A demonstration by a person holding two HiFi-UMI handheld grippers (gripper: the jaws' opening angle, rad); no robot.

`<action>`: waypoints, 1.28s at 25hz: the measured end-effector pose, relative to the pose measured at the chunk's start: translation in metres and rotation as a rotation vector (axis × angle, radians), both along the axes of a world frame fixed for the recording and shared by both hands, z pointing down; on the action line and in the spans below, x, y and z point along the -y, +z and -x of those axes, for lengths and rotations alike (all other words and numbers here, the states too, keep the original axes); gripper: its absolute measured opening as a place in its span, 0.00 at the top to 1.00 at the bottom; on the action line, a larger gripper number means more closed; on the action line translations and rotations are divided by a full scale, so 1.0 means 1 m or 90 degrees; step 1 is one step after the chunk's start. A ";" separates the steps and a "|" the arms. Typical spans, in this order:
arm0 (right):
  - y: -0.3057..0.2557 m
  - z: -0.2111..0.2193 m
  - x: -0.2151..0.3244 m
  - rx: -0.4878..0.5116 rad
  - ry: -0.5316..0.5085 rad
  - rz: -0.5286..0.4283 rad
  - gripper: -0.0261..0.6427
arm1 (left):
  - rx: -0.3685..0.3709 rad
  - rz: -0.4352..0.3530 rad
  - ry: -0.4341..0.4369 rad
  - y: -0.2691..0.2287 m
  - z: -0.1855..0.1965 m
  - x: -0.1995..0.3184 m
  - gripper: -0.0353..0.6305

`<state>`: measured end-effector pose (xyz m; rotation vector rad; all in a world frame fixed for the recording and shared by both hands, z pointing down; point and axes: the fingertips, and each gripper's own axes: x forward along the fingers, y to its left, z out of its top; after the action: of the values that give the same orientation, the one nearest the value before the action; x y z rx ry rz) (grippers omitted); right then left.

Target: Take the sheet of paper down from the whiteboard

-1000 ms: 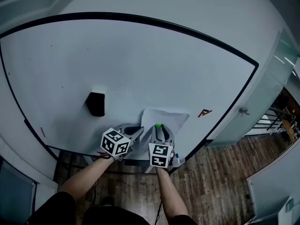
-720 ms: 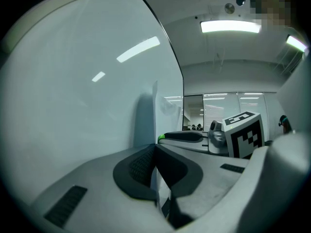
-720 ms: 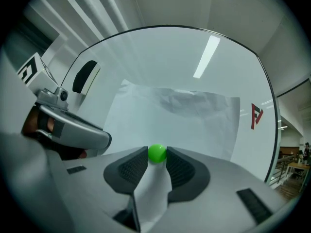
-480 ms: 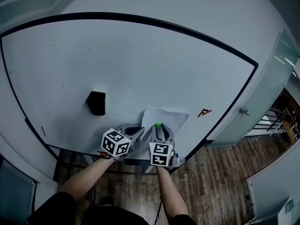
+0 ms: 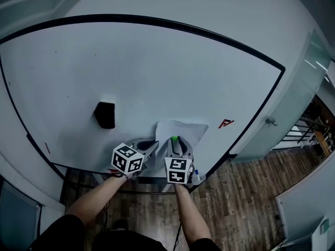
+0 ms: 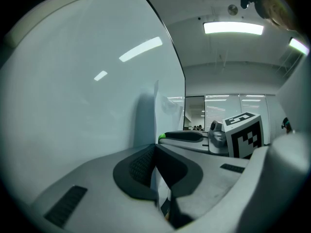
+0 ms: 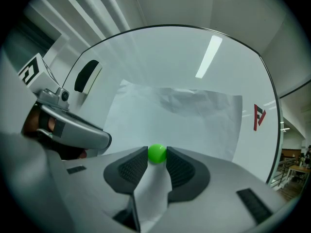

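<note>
A white sheet of paper [image 5: 184, 130] hangs crumpled against the whiteboard [image 5: 157, 61] near its lower edge. A small green ball magnet [image 5: 174, 138] sits on the sheet's lower part. My right gripper [image 7: 156, 157] is shut on that green magnet [image 7: 156, 153], with a fold of the paper [image 7: 180, 120] between its jaws below it. To its left, my left gripper [image 6: 155, 152] is shut on the sheet's left edge [image 6: 156, 111], which I see edge-on. In the head view the left gripper [image 5: 155, 144] and right gripper [image 5: 175, 142] stand side by side at the sheet's bottom.
A black eraser [image 5: 105, 114] sticks to the board left of the paper. A red mark [image 5: 226, 123] lies to the right. The board's black frame [image 5: 261, 114] curves round; a blue-capped marker [image 5: 197, 177] rests below. Glass wall [image 5: 293, 103] and wood floor [image 5: 246, 203] lie right.
The head view has drifted slightly. Both grippers keep their holds at the bottom of the sheet, with hardly any movement.
</note>
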<state>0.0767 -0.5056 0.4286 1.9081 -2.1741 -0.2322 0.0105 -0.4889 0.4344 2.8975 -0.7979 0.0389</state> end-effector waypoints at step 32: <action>0.002 -0.003 -0.001 0.011 -0.016 0.004 0.77 | 0.055 -0.023 -0.065 0.012 0.027 0.008 0.92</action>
<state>0.0800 -0.5049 0.4311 1.8865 -2.2080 -0.2139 -0.0161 -0.4968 0.4460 2.9010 -0.9693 0.1423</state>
